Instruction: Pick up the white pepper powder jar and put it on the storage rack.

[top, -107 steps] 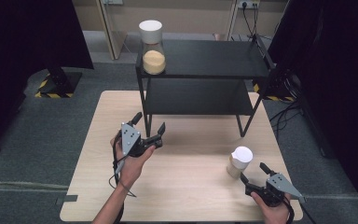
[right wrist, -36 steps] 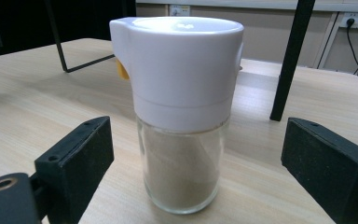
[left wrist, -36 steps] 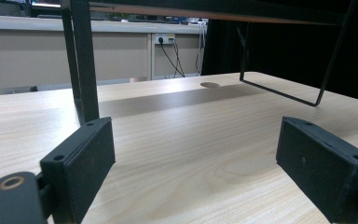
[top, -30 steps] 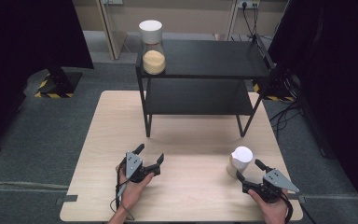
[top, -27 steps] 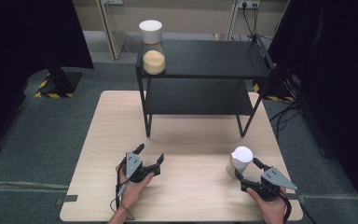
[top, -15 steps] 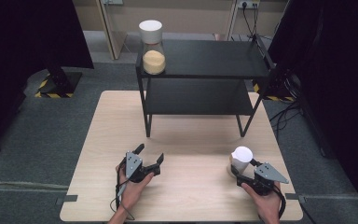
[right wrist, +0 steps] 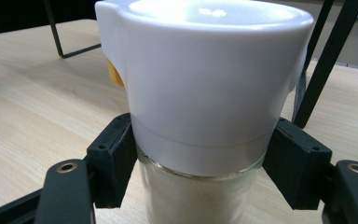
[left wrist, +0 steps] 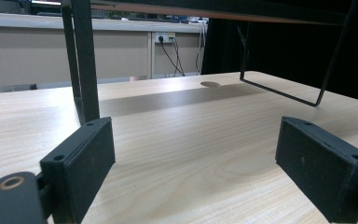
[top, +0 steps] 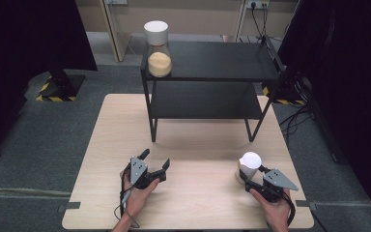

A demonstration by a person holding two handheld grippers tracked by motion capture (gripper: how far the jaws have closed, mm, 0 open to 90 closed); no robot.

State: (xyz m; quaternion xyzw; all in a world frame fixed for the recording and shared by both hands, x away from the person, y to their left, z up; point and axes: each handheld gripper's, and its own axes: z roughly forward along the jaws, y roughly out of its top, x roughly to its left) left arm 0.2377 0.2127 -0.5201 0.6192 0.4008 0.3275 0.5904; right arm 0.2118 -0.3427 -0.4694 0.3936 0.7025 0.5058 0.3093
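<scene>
A glass jar [top: 249,164] with a white lid stands on the wooden table [top: 193,212] at the front right; in the right gripper view the jar [right wrist: 200,84] holds pale powder. My right gripper [top: 245,178] is around it from the near side. Its black pads [right wrist: 114,158] press the glass just under the lid, so the right gripper [right wrist: 198,186] is shut on the jar. My left gripper [top: 155,159] rests at the front left of the table, open, and the left gripper [left wrist: 196,158] has nothing but bare wood between its jaws.
A black two-level shelf [top: 212,60] stands at the back of the table, its legs [left wrist: 86,60] just ahead of my left gripper. A second white-lidded jar [top: 158,50] of yellowish grains sits on the shelf's top left corner. Dark curtains flank the table.
My left gripper came back from near the shelf to the front of the table and then stayed still. My right gripper slid left and forward to the jar and closed around it.
</scene>
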